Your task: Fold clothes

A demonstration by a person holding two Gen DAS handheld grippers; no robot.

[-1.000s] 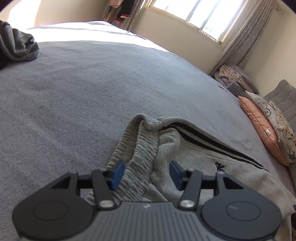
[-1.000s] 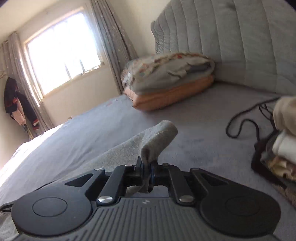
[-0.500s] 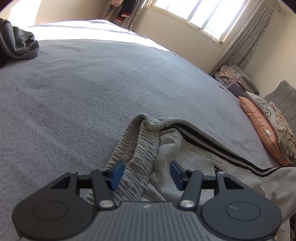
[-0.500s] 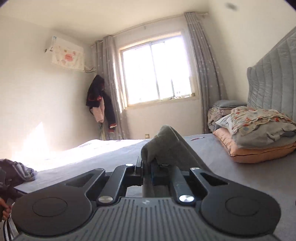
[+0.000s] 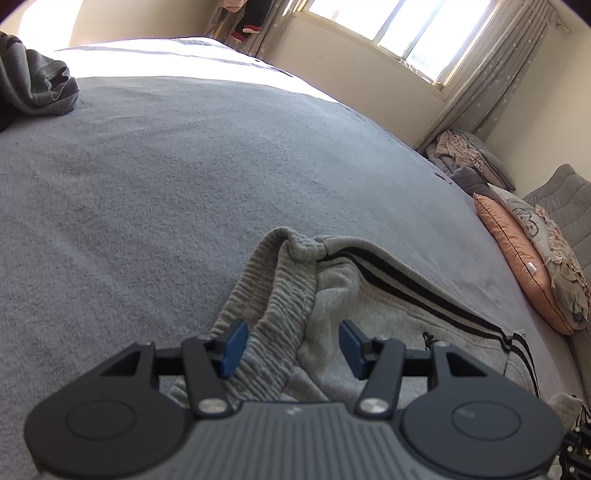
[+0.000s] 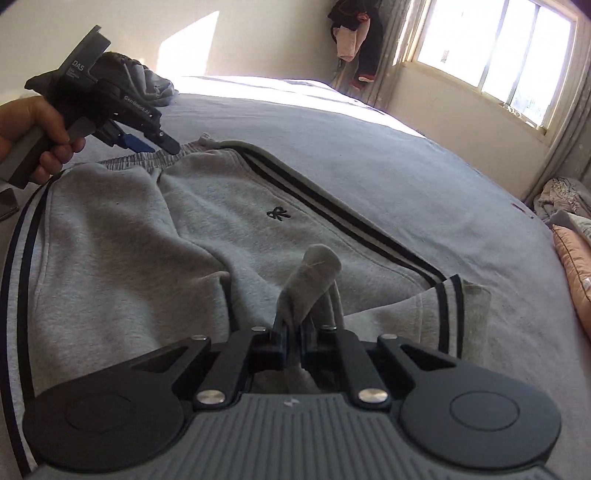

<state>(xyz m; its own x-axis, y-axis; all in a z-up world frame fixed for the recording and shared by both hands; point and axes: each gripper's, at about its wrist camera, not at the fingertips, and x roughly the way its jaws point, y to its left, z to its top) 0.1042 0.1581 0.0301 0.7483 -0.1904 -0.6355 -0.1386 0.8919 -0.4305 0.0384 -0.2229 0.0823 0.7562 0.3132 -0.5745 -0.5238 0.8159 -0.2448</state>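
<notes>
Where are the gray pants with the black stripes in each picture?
Left wrist view: the gray pants lie at the bottom middle and right, waistband bunched between the left gripper and its open jaws.
Right wrist view: the pants fill the middle and left; the right gripper pinches a fold of them.
Shared landmark: the window, top right in both.
</notes>
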